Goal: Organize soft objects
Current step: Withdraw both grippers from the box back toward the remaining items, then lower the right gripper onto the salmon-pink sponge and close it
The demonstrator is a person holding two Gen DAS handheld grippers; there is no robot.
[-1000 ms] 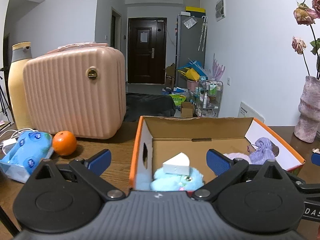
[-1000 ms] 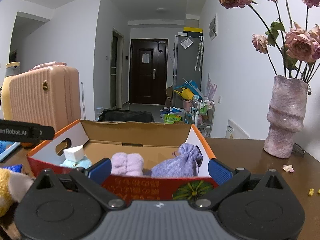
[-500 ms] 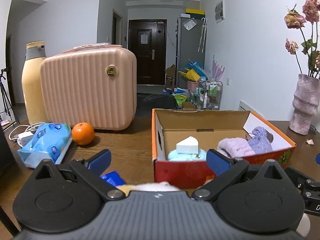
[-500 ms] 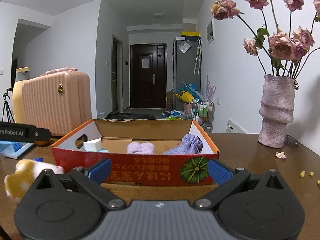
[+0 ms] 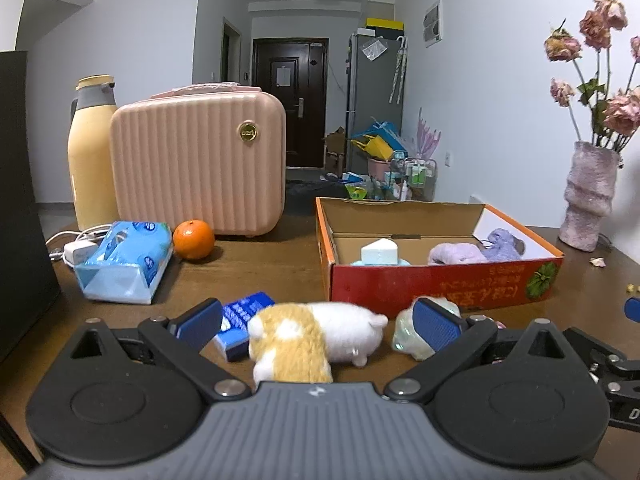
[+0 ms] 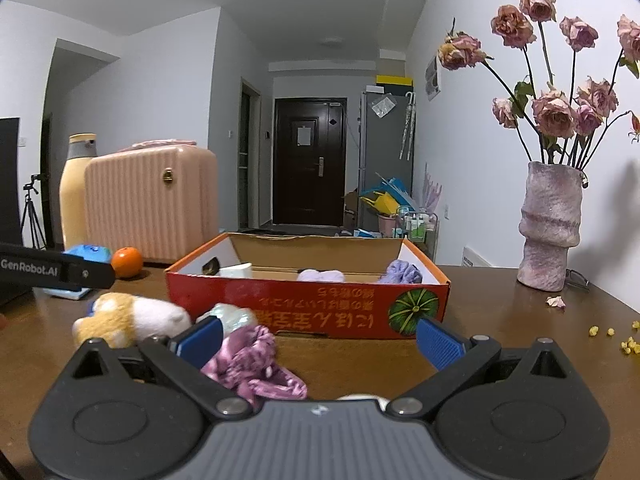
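Wooden table (image 5: 272,276): plush hamster (image 5: 316,334) at 12 o'clock between left gripper (image 5: 318,326) fingers, spread wide; long axis seemingly crosswise, 9-to-3.

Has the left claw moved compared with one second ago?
Yes. The left claw backed away from the cardboard box, which now lies farther ahead, with the plush hamster between its fingers.

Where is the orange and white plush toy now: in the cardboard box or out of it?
Out. The plush toy lies on the table in front of the cardboard box, between the left gripper's open fingers.
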